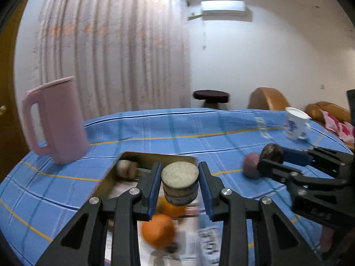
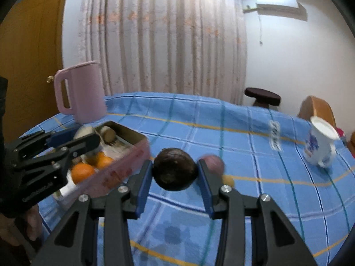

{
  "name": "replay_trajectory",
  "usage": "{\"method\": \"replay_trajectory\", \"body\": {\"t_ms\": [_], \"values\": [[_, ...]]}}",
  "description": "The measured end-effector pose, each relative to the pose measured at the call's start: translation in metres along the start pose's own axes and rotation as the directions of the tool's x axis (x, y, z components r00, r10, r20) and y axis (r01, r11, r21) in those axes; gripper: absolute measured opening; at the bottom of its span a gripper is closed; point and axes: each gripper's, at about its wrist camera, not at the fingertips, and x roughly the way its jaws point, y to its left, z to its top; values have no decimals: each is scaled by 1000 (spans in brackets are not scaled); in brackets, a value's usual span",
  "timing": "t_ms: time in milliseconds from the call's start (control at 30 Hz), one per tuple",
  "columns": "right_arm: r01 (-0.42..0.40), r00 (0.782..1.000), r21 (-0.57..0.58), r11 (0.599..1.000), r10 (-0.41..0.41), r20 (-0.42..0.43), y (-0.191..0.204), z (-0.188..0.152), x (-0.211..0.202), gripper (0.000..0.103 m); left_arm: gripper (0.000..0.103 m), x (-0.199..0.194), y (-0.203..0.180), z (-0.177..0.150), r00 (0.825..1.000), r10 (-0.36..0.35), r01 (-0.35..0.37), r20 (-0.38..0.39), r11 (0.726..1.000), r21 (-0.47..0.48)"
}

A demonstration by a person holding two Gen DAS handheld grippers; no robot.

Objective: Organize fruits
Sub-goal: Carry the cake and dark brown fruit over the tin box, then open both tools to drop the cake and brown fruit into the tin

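Carrying two pieces at once, we should bring each low over the tin tray (image 2: pixel 133 136) before letting go, so nothing rolls off onto the blue checked cloth (image 2: pixel 221 137). Our left gripper (image 1: pixel 180 180) is clenched on a grey-brown, flat-topped, drum-shaped piece (image 1: pixel 180 182), held above the tray's middle; we cannot tell what fruit it is. Our right gripper (image 2: pixel 175 173) is clamped on a dark, wrinkled round fruit (image 2: pixel 174 171), held over the cloth, with the tray at its ten o'clock. In the tray lie oranges (image 2: pixel 82 172) and a pale brown round piece (image 2: pixel 108 133). A purple fruit (image 2: pixel 214 163) sits on the cloth at the dark fruit's two o'clock.
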Motion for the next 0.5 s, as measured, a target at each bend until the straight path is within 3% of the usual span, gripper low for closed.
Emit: {"method": "replay_trajectory", "body": {"t_ms": [200, 333, 500], "values": [[-91, 996, -68, 994, 90, -17, 44, 28, 30, 44, 35, 6, 41, 2, 999, 27, -30, -37, 997, -66], [-126, 991, -97, 987, 121, -51, 64, 29, 51, 44, 35, 14, 58, -3, 996, 62, -67, -70, 995, -75], [-148, 985, -114, 982, 136, -106, 75, 19, 74, 44, 35, 23, 69, -7, 994, 47, -56, -99, 994, -95]]}}
